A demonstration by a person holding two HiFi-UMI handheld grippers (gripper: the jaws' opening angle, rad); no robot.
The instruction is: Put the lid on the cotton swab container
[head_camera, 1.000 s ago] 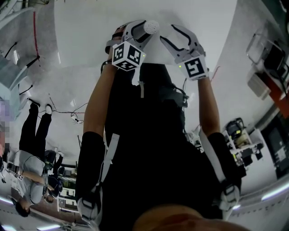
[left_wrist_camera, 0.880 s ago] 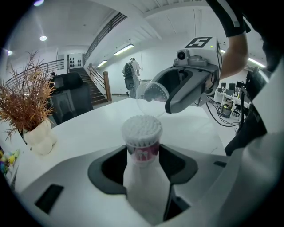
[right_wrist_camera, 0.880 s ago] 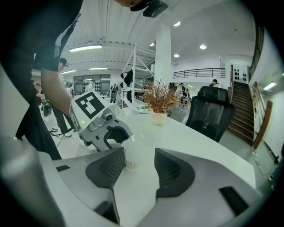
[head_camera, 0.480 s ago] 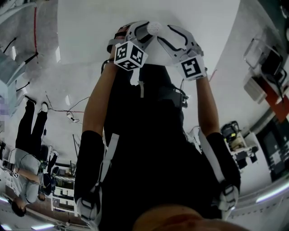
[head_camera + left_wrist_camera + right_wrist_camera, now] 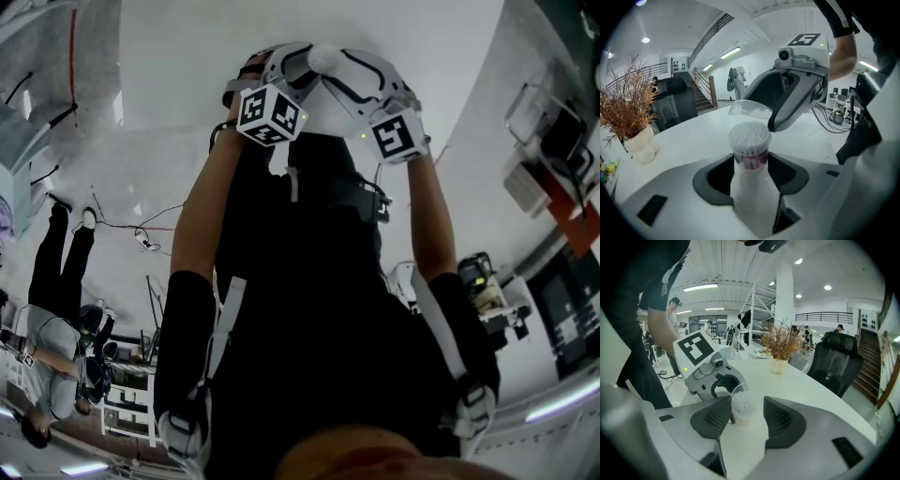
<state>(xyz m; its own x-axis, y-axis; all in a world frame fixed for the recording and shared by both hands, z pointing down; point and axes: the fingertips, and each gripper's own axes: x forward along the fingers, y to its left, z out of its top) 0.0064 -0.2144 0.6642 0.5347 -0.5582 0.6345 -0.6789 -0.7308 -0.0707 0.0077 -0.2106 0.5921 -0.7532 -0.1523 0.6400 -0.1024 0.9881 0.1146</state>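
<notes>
The cotton swab container (image 5: 750,149), a small tub with a red label and white swab tips on top, sits between the jaws of my left gripper (image 5: 751,168), which is shut on it. The head view has the container (image 5: 319,58) above the white table (image 5: 187,66), between the two grippers. My right gripper (image 5: 746,416) reaches in from the right and holds the clear lid (image 5: 749,108) tilted just above and behind the swab tips. Its jaws have just been closing, with the lid (image 5: 737,392) between them. In the head view the left gripper (image 5: 295,61) and right gripper (image 5: 336,67) meet tip to tip.
A white vase with dried brown stems (image 5: 640,145) (image 5: 779,363) stands on the round white table (image 5: 825,394). A black office chair (image 5: 675,105) (image 5: 836,363) is at the table's far side. People stand off to the left on the floor (image 5: 56,319).
My right gripper has moved left, toward the left gripper, so the lid now sits right over the container top. The left gripper stayed where it was.
</notes>
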